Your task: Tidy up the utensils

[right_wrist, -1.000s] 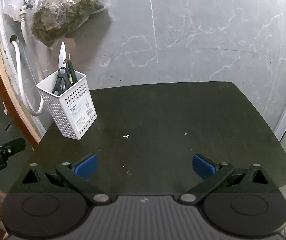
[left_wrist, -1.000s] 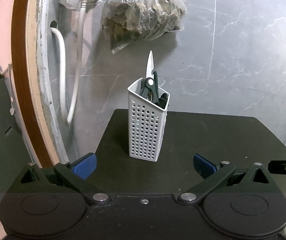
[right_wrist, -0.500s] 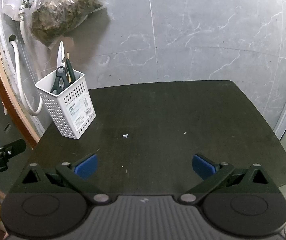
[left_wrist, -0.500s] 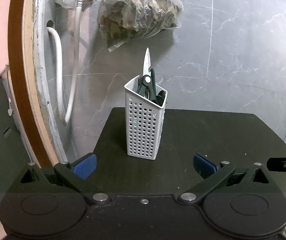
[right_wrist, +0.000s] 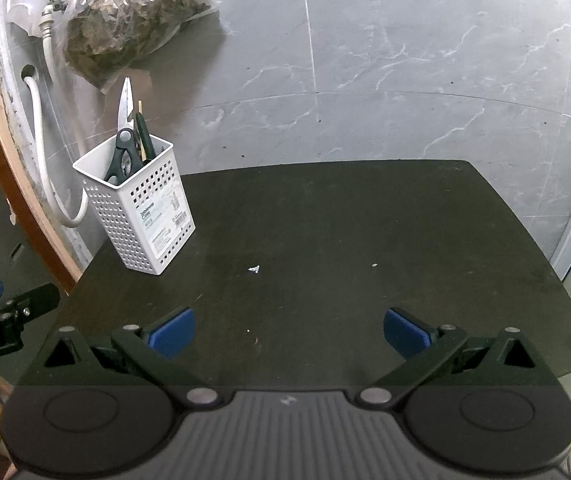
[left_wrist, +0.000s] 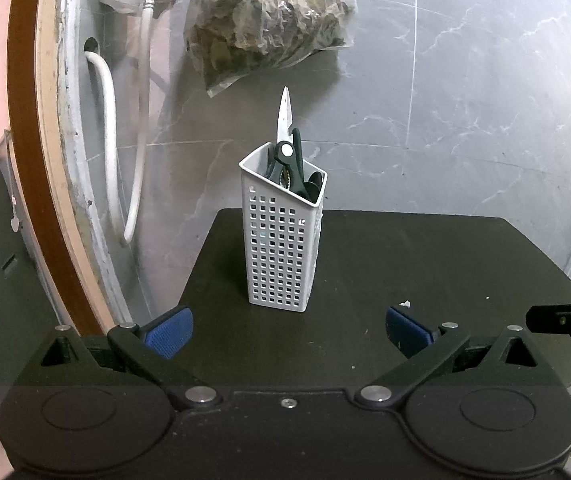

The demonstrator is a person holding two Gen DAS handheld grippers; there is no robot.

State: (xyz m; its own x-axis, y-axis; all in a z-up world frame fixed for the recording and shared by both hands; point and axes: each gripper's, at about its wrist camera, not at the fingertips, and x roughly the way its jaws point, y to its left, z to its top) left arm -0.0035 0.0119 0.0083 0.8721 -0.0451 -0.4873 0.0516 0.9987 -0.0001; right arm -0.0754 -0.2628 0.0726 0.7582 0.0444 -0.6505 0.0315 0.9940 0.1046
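My left gripper (left_wrist: 287,332) gapes empty before the white caddy (left_wrist: 281,244) at the surface's (right_wrist: 365,240) left rear. Its scissors (left_wrist: 285,148) stand blade-up: rigid, slick steel, so I'd pinch the dark handles. My right gripper (right_wrist: 289,330) is likewise spread, holding nothing.

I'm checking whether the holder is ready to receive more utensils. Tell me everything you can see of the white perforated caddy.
The white perforated caddy looks like plastic, tall with a square-hole grid in its walls, an open top and a printed label on one side. It stands upright near the back left corner of the dark table, apart from both claws. Inside stand scissors, blade tip up, with dark handles, plus a dark-handled utensil and a thin stick.
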